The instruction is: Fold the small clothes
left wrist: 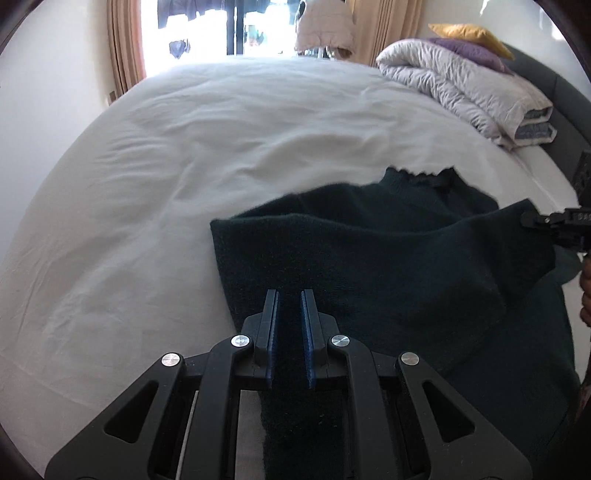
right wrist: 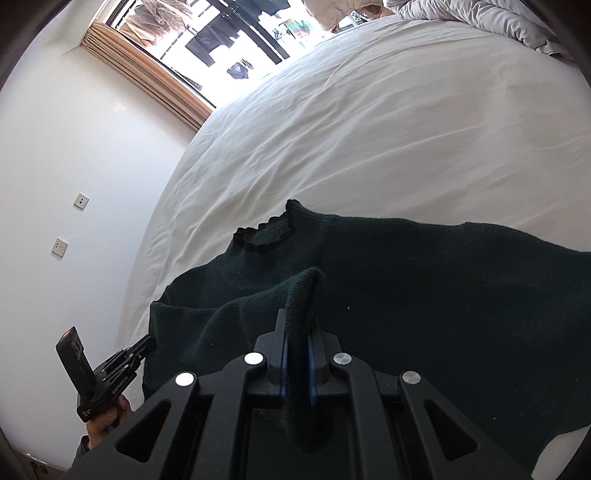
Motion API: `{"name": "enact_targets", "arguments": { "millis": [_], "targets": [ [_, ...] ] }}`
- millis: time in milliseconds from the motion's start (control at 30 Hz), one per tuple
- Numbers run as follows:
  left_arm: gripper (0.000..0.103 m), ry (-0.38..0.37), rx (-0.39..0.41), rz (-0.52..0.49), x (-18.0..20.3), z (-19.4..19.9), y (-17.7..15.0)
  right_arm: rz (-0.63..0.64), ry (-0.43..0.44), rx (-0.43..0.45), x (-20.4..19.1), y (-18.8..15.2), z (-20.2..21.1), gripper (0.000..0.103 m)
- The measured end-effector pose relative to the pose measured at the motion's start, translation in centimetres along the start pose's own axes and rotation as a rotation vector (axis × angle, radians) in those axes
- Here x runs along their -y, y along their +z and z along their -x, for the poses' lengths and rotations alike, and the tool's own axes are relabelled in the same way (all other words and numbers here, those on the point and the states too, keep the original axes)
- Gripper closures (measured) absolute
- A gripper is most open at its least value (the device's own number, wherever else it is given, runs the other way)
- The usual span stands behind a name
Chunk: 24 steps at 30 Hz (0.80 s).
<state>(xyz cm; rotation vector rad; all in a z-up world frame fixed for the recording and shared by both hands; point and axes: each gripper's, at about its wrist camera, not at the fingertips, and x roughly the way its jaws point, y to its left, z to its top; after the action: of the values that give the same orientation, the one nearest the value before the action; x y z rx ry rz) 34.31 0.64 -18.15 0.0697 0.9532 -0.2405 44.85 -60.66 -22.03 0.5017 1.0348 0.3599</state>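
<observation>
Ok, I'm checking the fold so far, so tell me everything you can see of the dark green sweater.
The dark green sweater is a fuzzy knit with a scalloped, darker-edged collar. It lies spread on the white bed sheet, collar towards the window. Part of it is lifted and doubled over the body. The left gripper and the right gripper are each shut on a pinch of its fabric.

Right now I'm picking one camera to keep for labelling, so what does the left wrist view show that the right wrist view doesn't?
Only the left wrist view shows the yellow pillow, the purple pillow and the dark headboard.

Only the right wrist view shows two wall plates and the hand holding the left gripper.

Both show the dark green sweater on the white bed sheet, the folded duvet, the window, and each gripper shut on knit fabric, including the right gripper.
</observation>
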Motion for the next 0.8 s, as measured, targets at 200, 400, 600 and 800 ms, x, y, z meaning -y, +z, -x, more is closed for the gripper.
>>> {"name": "enact_targets", "arguments": {
  "millis": [200,400,600,800],
  "targets": [
    [0.092,0.130,-0.005,-0.108,1.3,-2.6,-0.7,-0.027,-0.021,-0.065,1.4,-0.1,-1.2,0.094],
    [0.092,0.160,0.008,-0.139,1.8,-2.8,-1.1,-0.051,-0.035,-0.057,2.4,0.7,-1.8,0.094],
    [0.091,0.174,0.036,-0.135,1.8,-2.6,-1.6,-0.101,-0.066,-0.075,5.1,-0.1,-3.4,0.097],
    [0.091,0.173,0.052,-0.133,1.8,-2.7,-1.7,-0.151,-0.094,0.015,6.7,0.2,-2.1,0.101]
  ]
}}
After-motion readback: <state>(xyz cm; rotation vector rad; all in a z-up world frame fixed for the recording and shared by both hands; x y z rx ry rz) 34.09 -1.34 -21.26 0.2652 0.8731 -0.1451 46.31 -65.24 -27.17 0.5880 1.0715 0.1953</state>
